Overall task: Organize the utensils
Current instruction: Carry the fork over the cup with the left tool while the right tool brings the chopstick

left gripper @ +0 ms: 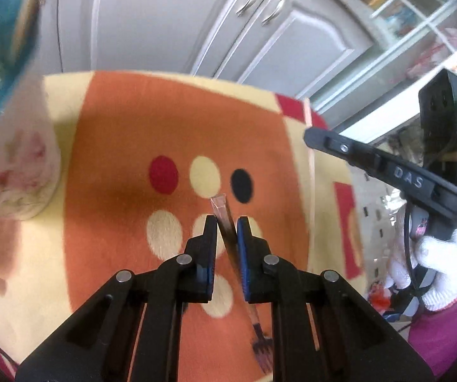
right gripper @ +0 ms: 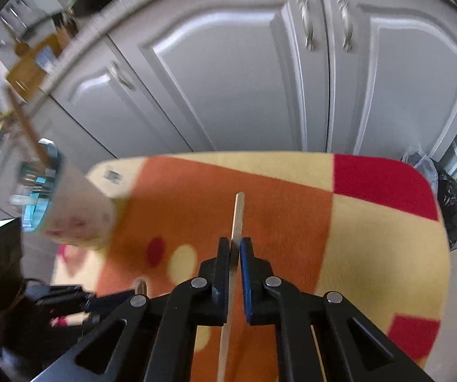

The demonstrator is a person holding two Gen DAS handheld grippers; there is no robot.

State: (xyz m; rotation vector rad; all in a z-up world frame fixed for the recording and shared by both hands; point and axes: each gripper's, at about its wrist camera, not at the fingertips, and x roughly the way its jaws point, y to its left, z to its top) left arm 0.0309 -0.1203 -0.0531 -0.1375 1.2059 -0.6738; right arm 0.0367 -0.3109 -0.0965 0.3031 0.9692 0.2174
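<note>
Fork (left gripper: 228, 242): clear brownish plastic, pinched by its handle between the pads of my left hand-held gripper (left gripper: 227, 222). Squared handle end points forward past the tips; tines hang back under the fingers, over the orange mat.

Wooden stick (right gripper: 237, 219): flat, pale, rounded tip. Clamped edge-on between the pads of my right hand-held gripper (right gripper: 235, 245), running straight ahead, its other end trailing under the fingers.

Holder cup (right gripper: 79, 210): white with pink floral print and a teal rim, standing at the mat's left edge, a wooden utensil (right gripper: 28, 130) sticking out of it. Blurred.
</note>
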